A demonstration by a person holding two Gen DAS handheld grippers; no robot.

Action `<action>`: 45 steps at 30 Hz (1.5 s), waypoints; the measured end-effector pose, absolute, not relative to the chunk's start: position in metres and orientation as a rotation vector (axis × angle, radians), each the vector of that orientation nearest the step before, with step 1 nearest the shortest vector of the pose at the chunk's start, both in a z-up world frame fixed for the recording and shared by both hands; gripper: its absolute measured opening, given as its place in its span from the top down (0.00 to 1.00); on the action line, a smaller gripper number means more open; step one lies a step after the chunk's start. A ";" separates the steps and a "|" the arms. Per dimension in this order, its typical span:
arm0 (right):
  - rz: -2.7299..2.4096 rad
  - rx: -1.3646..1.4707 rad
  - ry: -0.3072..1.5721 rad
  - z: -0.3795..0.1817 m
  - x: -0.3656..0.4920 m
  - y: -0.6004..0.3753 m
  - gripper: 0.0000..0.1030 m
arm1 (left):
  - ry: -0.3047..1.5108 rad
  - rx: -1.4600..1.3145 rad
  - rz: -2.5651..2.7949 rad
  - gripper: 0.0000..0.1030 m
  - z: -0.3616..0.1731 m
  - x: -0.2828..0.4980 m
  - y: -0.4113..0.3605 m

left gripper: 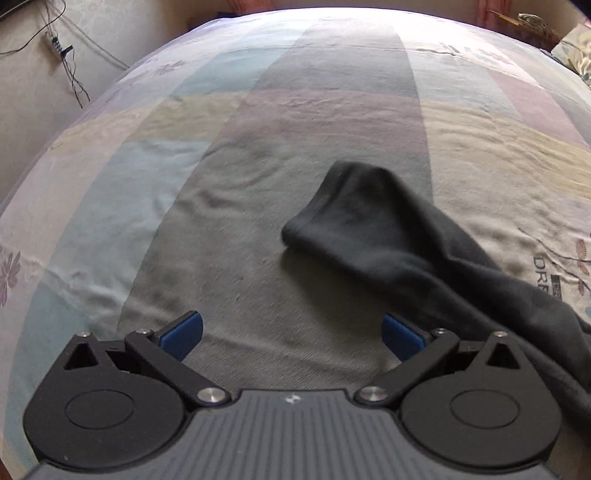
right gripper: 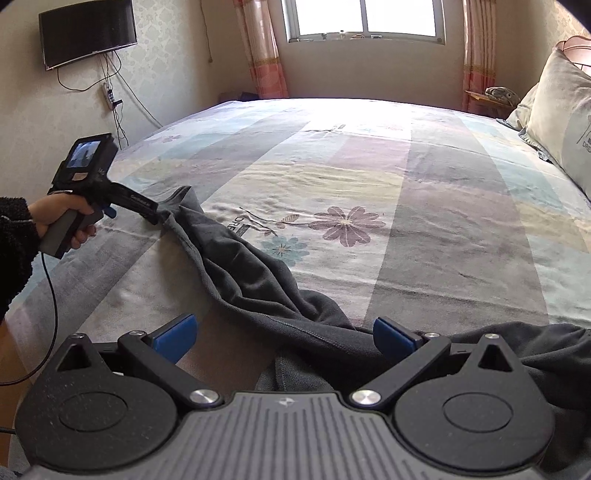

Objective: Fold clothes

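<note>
A dark grey garment (right gripper: pixel 258 280) lies rumpled on the bed, stretched from the near right to the left. In the left wrist view one end of it, a sleeve or leg (left gripper: pixel 369 229), lies ahead and to the right. My left gripper (left gripper: pixel 291 334) is open and empty over the sheet; the cloth passes by its right finger. In the right wrist view the left gripper (right gripper: pixel 155 216) sits at the garment's far end. My right gripper (right gripper: pixel 284 338) is open, with the garment lying between and below its blue pads (right gripper: pixel 391 336).
The bed has a pastel patchwork sheet (right gripper: pixel 369 177) with flower prints. Pillows (right gripper: pixel 557 110) lie at the right. A wall TV (right gripper: pixel 86 31) and dangling cables are at the left. A window with curtains (right gripper: pixel 365 18) is at the far end.
</note>
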State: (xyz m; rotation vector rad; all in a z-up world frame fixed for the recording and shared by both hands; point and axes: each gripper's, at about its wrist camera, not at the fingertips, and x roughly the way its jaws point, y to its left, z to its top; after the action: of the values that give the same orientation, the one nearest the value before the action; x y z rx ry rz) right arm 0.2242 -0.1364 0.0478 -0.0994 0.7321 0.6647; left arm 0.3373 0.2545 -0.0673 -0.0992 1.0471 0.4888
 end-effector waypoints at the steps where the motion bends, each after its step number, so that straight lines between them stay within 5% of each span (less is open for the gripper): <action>1: 0.668 -0.100 0.736 0.048 0.224 -0.135 0.00 | 1.049 -0.116 0.493 0.01 -0.070 0.331 0.260; 10: 0.684 -0.128 0.738 0.048 0.217 -0.123 0.00 | 0.955 -0.425 0.270 0.01 -0.059 0.317 0.257; 26: 0.575 0.009 0.795 0.034 0.210 -0.184 0.00 | 0.954 -0.048 -0.205 0.01 -0.067 0.324 0.058; 45: 0.615 0.255 0.898 -0.045 0.221 -0.257 0.00 | 0.886 0.012 -0.196 0.01 -0.099 0.293 0.055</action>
State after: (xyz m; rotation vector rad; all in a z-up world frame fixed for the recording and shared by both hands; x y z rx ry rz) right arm 0.2214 -0.2568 -0.0446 0.2550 0.8978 0.6146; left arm 0.2933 0.0546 -0.0988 0.0124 0.8864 -0.1955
